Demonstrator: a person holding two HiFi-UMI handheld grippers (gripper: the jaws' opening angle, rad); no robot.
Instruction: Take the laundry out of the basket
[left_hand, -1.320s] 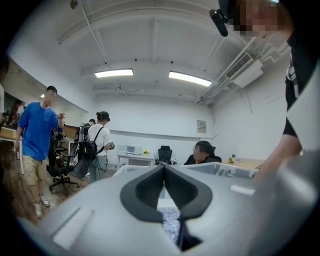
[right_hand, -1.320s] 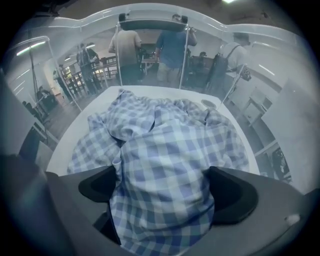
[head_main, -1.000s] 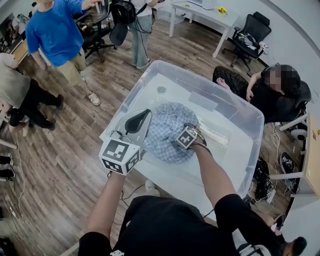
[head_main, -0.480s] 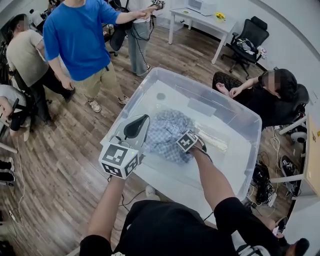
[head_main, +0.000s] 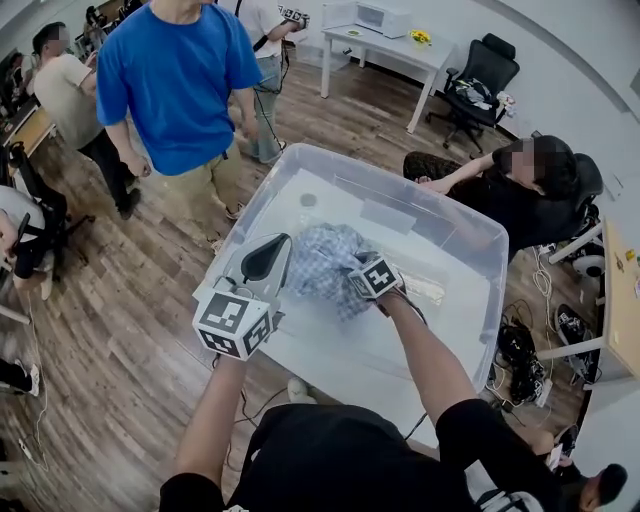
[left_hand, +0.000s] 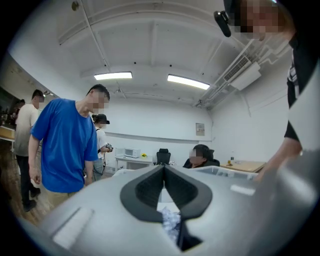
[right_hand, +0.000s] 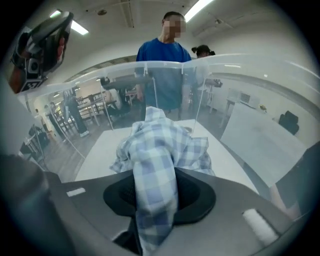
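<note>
One laundry piece (head_main: 322, 266); blue-white check; bunched, possibly a shirt

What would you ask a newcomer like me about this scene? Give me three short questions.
1. True or false: a lid covers the clear bin.
2. Which gripper grips the checked shirt? A) left gripper B) right gripper C) both
3. Fill in: the left gripper's fingers are ____.
Key: 1 false, the bin stands open. 2 B; its fingers have just been closing, with the shirt between them. 3 together, holding nothing.
</note>
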